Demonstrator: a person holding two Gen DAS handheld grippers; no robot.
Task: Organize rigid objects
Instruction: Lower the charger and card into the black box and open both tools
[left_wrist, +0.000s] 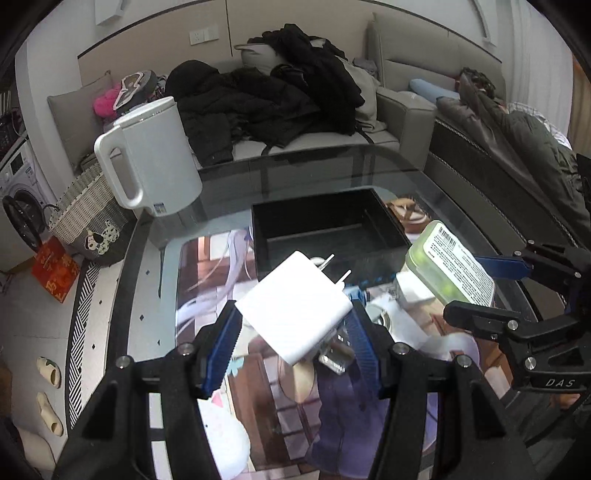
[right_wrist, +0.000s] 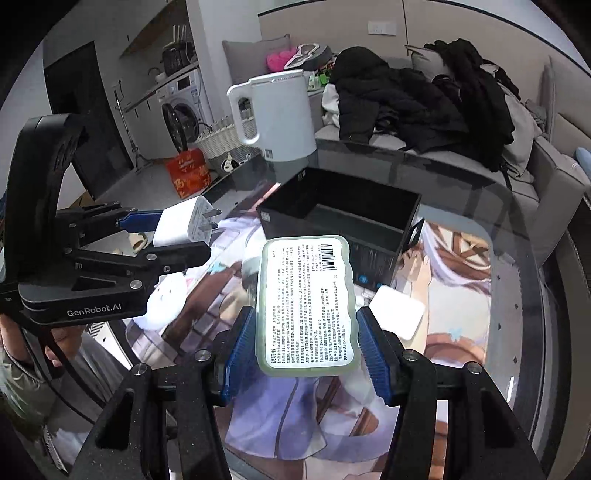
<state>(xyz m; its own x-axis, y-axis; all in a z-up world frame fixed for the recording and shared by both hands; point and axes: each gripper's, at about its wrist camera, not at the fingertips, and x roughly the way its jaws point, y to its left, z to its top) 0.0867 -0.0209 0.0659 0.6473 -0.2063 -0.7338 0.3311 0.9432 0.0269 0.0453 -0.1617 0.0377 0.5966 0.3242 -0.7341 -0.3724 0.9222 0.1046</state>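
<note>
Hovering just short of an empty black storage box (left_wrist: 328, 225), a white plug-in charger (left_wrist: 295, 308) sits clamped between the blue pads of the left gripper (left_wrist: 291, 325), its two metal prongs pointing towards the box. Beside it, the right gripper (right_wrist: 306, 343) grips a pale green labelled case (right_wrist: 308, 304) by its long edges, barcode label up, also held above the glass-topped table (left_wrist: 229, 192). Both items appear ready to go in the box. Done well, each should be carried over the near wall, lowered until it rests on the floor, then let go, one at a time so the grippers do not collide. A second white block (right_wrist: 397, 312) lies on the table near the box; a white electric kettle (left_wrist: 151, 155) stands beyond.
</note>
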